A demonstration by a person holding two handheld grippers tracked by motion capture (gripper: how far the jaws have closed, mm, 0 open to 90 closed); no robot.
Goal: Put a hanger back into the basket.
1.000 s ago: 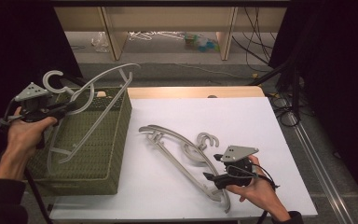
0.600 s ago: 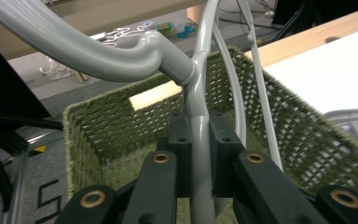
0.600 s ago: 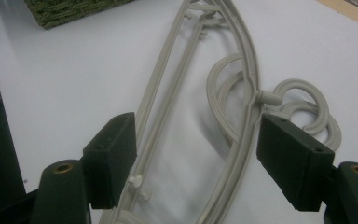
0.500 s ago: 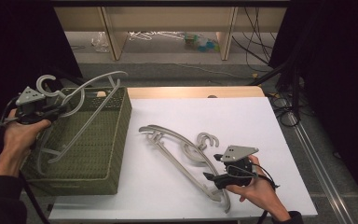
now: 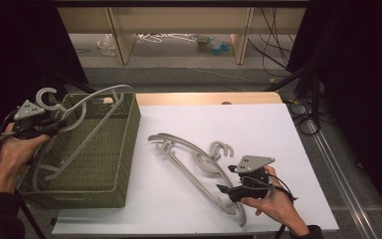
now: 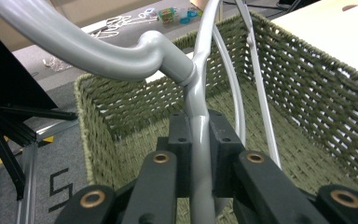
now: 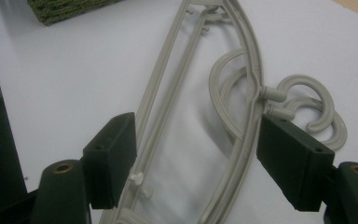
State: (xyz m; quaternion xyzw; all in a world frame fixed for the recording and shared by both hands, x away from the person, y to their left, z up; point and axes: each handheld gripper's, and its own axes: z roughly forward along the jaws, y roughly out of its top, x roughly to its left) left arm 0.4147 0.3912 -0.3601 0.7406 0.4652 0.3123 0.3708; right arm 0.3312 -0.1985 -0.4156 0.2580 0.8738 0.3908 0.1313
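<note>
Our left gripper (image 6: 200, 140) clamps a hanger (image 5: 87, 107) over the basket (image 5: 124, 149) | our right gripper (image 7: 196, 158) gapes, straddling stacked hangers (image 5: 194, 159) on the table (image 5: 258, 124)

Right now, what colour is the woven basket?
Olive green woven basket, clearest in the left gripper view.

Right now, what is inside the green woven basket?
The lower part of a grey plastic hanger hangs inside the green woven basket, clamped by the left hand-held gripper. The woven floor around it looks bare; its near-left corner is hidden behind the hand.
</note>
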